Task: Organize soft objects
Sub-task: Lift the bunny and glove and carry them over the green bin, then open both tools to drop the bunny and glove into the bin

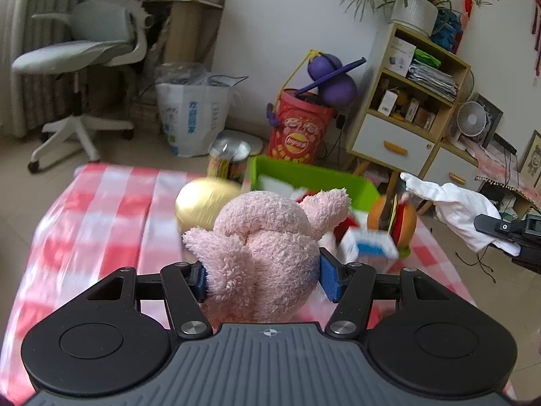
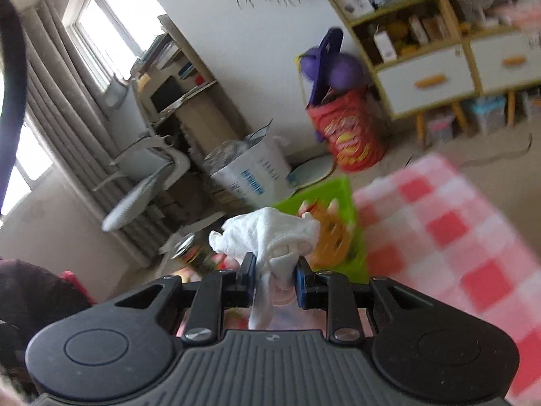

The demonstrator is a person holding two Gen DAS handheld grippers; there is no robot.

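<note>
My left gripper (image 1: 262,279) is shut on a pink plush toy (image 1: 267,247) and holds it above the red checked tablecloth (image 1: 101,223). My right gripper (image 2: 274,279) is shut on a white cloth (image 2: 270,233); the cloth also shows in the left wrist view (image 1: 453,209), at the right with the right gripper's black body behind it. A green bin (image 1: 314,179) stands at the table's far edge and holds several items; it also shows in the right wrist view (image 2: 321,199). The right wrist view is tilted and blurred.
On the table lie a gold ball (image 1: 203,206), a toy hamburger (image 1: 395,220), a white and blue box (image 1: 370,245) and a can (image 1: 230,159). Beyond stand a red snack barrel (image 1: 301,128), a white bag (image 1: 192,115), an office chair (image 1: 84,67) and a wooden shelf (image 1: 412,94).
</note>
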